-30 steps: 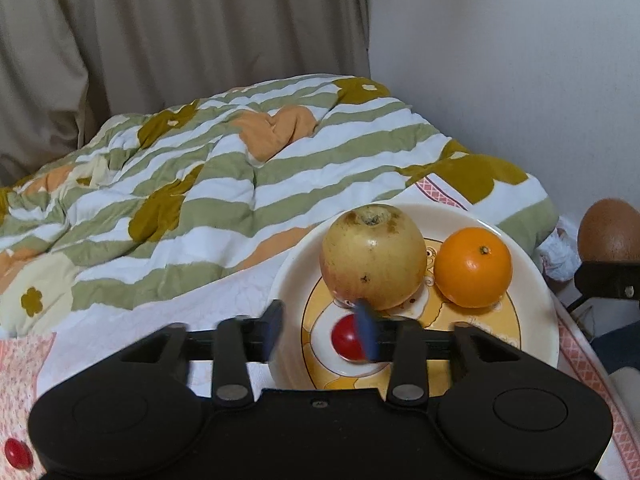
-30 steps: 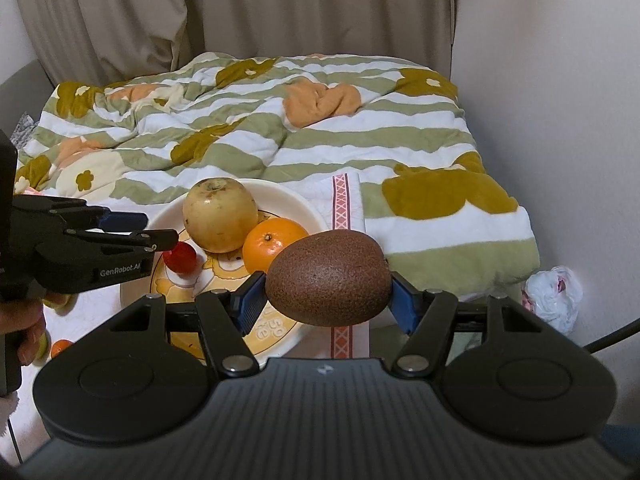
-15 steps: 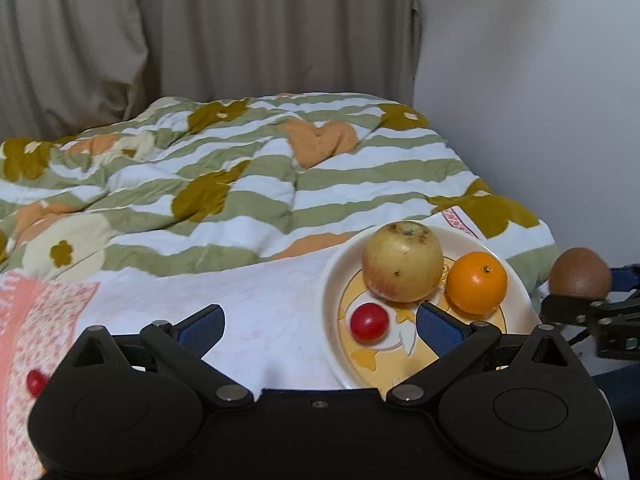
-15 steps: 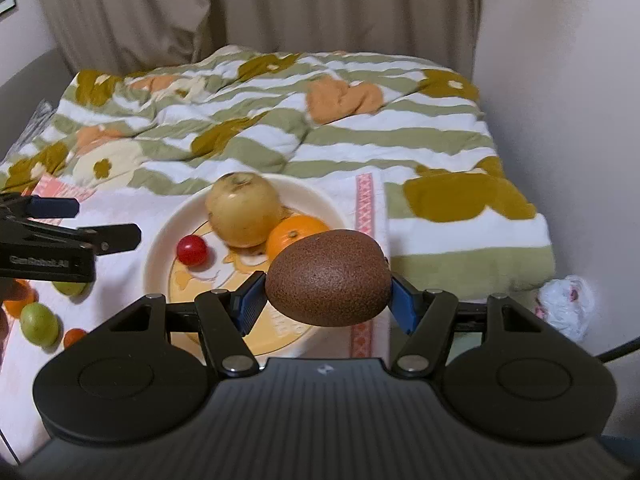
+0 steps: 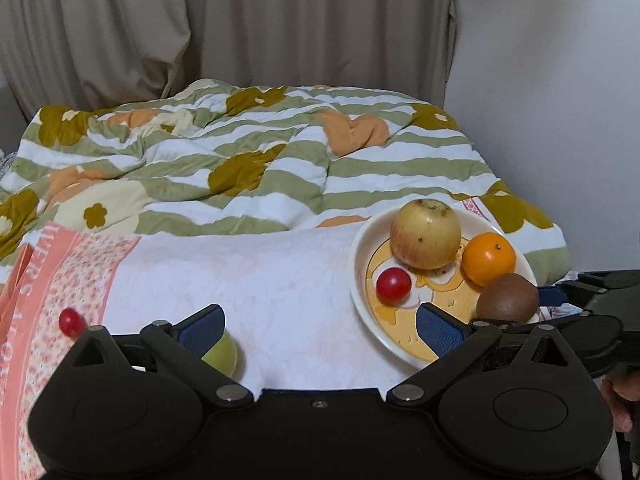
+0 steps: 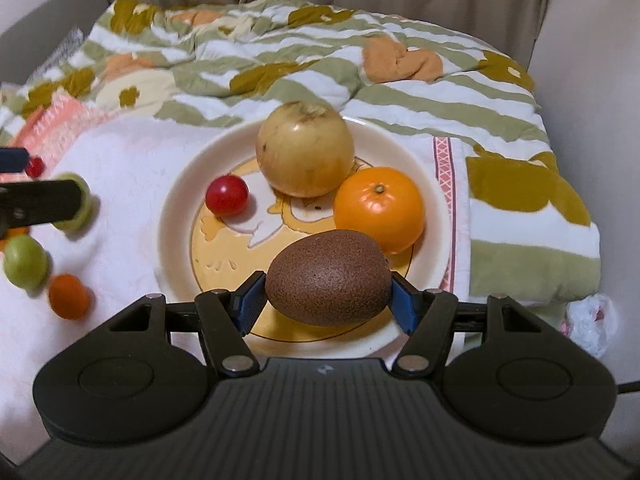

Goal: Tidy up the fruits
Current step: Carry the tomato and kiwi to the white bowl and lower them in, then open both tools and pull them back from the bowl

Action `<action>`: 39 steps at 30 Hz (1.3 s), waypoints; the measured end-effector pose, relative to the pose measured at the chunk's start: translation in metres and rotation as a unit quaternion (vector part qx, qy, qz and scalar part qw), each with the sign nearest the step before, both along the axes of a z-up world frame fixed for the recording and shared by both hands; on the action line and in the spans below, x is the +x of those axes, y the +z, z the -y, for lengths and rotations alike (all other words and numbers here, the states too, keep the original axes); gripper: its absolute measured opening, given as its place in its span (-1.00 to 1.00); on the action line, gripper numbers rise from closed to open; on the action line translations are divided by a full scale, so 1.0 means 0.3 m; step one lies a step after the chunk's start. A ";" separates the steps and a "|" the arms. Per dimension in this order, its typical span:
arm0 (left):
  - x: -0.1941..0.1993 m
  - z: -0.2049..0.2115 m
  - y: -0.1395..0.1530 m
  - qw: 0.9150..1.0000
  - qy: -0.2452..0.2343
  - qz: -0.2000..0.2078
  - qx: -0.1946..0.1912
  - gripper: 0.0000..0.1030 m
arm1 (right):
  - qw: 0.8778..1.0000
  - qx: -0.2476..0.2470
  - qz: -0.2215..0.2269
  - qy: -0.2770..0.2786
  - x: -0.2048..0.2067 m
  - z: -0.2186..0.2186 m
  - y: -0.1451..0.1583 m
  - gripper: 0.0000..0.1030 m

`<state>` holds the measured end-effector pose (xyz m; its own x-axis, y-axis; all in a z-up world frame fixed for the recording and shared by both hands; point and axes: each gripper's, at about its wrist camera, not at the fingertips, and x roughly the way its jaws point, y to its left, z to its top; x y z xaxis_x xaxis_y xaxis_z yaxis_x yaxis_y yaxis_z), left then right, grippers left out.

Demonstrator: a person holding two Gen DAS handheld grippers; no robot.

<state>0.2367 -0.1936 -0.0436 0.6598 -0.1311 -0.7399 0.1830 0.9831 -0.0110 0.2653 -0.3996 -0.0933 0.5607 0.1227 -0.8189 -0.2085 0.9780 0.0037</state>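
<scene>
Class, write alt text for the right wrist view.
The right gripper holds a brown kiwi low over a cream plate carrying an apple, an orange and a cherry tomato. Small fruits lie on the white cloth left.

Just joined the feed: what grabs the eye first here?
The fuzzy brown kiwi, clamped in the right gripper over the near edge of the cream plate. On the plate: a yellowish apple, an orange mandarin, a red cherry tomato.
</scene>
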 end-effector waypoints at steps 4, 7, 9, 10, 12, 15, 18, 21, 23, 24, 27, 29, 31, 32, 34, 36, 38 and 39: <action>-0.021 -0.007 -0.004 1.000 0.007 0.000 0.005 1.00 | 1.000 0.001 -0.004 0.003 0.007 -0.004 -0.022 0.55; -0.031 -0.014 -0.003 1.000 0.010 0.000 0.004 1.00 | 1.000 0.004 0.000 0.003 0.004 -0.002 -0.020 0.57; -0.039 -0.015 0.000 1.000 0.013 0.000 0.003 1.00 | 1.000 0.005 0.024 0.001 -0.013 0.002 0.001 1.00; -0.044 -0.016 0.003 1.000 0.015 0.000 0.001 1.00 | 0.999 0.001 0.039 -0.001 -0.023 0.002 0.017 1.00; -0.056 -0.018 0.011 1.000 0.016 0.002 -0.004 1.00 | 0.998 -0.008 0.068 -0.010 -0.047 0.003 0.043 1.00; -0.077 -0.014 0.027 1.000 0.017 0.007 -0.006 1.00 | 0.997 -0.015 0.066 -0.020 -0.056 0.016 0.061 1.00; -0.104 -0.009 0.051 1.000 0.017 0.015 -0.007 1.00 | 0.997 -0.006 0.070 -0.028 -0.078 0.038 0.088 1.00; -0.143 -0.007 0.080 0.999 0.019 0.027 -0.008 1.00 | 0.996 -0.008 0.083 -0.035 -0.118 0.054 0.128 1.00; -0.172 -0.011 0.100 0.999 0.022 0.034 -0.014 1.00 | 0.995 -0.011 0.088 -0.038 -0.149 0.061 0.156 1.00; -0.188 -0.013 0.111 0.999 0.025 0.037 -0.016 1.00 | 0.995 -0.011 0.088 -0.037 -0.161 0.063 0.169 1.00; -0.250 -0.019 0.147 0.998 0.033 0.052 -0.017 1.00 | 0.995 -0.006 0.095 -0.037 -0.213 0.073 0.218 1.00; -0.294 -0.028 0.169 0.997 0.040 0.063 -0.018 1.00 | 0.994 0.000 0.099 -0.036 -0.248 0.078 0.251 1.00; -0.345 -0.040 0.190 0.996 0.049 0.075 -0.021 1.00 | 0.994 0.006 0.105 -0.034 -0.286 0.081 0.283 1.00; -0.369 -0.045 0.195 0.995 0.053 0.080 -0.021 1.00 | 0.994 0.009 0.108 -0.032 -0.302 0.080 0.298 1.00; -0.415 -0.060 0.205 0.994 0.066 0.086 -0.016 1.00 | 0.994 0.010 0.109 -0.028 -0.331 0.077 0.321 1.00; -0.466 -0.080 0.214 0.993 0.078 0.089 -0.012 1.00 | 0.993 0.016 0.112 -0.025 -0.362 0.075 0.339 1.00; -0.512 -0.102 0.229 0.991 0.091 0.094 -0.009 1.00 | 0.993 0.026 0.116 -0.021 -0.397 0.072 0.358 1.00; -0.536 -0.114 0.237 0.990 0.097 0.097 -0.007 1.00 | 0.992 0.032 0.119 -0.018 -0.415 0.070 0.367 1.00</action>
<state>0.0758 -0.1595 0.0274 0.8032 0.0034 -0.5957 -0.0100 0.9999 -0.0077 0.1408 -0.4206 0.0167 0.7418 0.1458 -0.6546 -0.1750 0.9844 0.0210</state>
